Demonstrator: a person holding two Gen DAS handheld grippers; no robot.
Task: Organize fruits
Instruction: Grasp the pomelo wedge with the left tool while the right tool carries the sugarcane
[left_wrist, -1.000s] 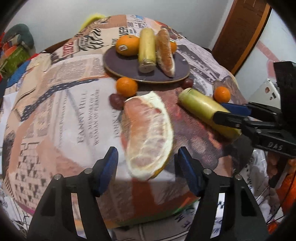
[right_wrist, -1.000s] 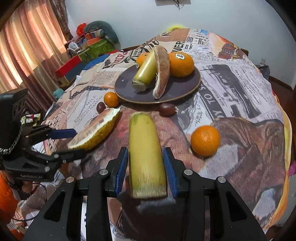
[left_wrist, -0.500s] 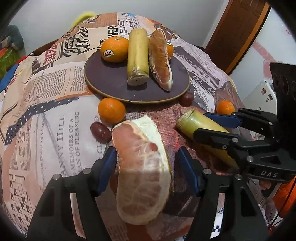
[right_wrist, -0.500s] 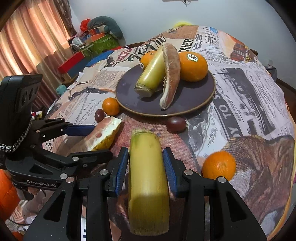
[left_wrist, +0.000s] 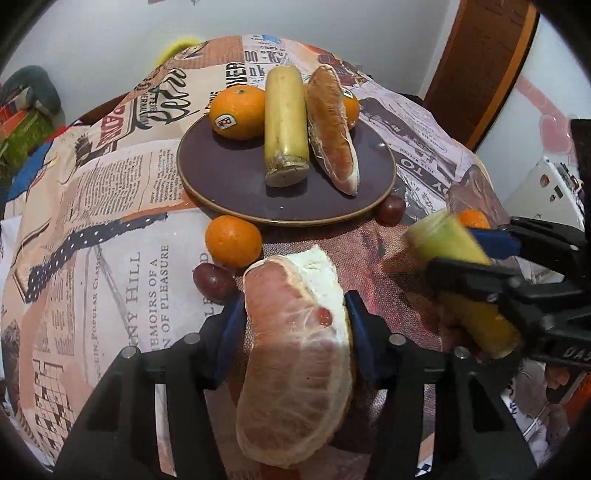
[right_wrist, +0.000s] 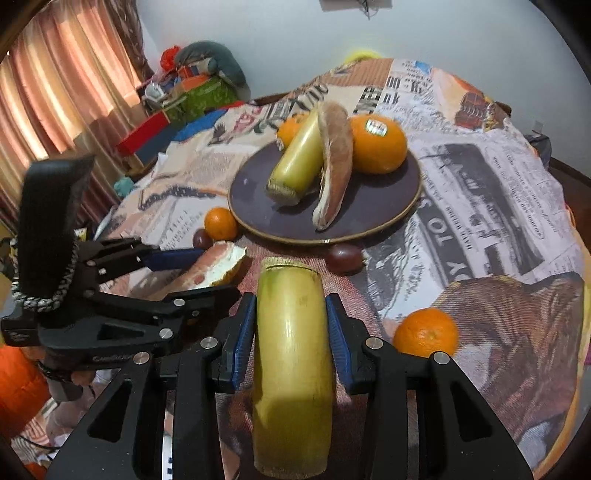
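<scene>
My left gripper (left_wrist: 293, 314) is shut on a pink pomelo wedge (left_wrist: 295, 347); it also shows in the right wrist view (right_wrist: 177, 275) with the wedge (right_wrist: 218, 264). My right gripper (right_wrist: 290, 325) is shut on a yellow-green sugarcane piece (right_wrist: 291, 354), seen blurred in the left wrist view (left_wrist: 454, 258). A dark plate (left_wrist: 229, 184) beyond holds a large orange (left_wrist: 238, 112), another sugarcane piece (left_wrist: 286, 125) and another pomelo wedge (left_wrist: 332, 133). Small oranges (left_wrist: 232, 240) (right_wrist: 424, 332) and dark grapes (left_wrist: 214, 280) (right_wrist: 343, 258) lie on the cloth.
The round table wears a newspaper-print cloth (left_wrist: 122, 229). A brown door (left_wrist: 480, 55) stands at the back right. Curtains (right_wrist: 55, 103) and a pile of boxes and bags (right_wrist: 184, 96) are to the left of the table.
My left gripper has closed on the pomelo wedge and moved toward the plate. My right gripper has carried the sugarcane piece forward, closer to the plate.
</scene>
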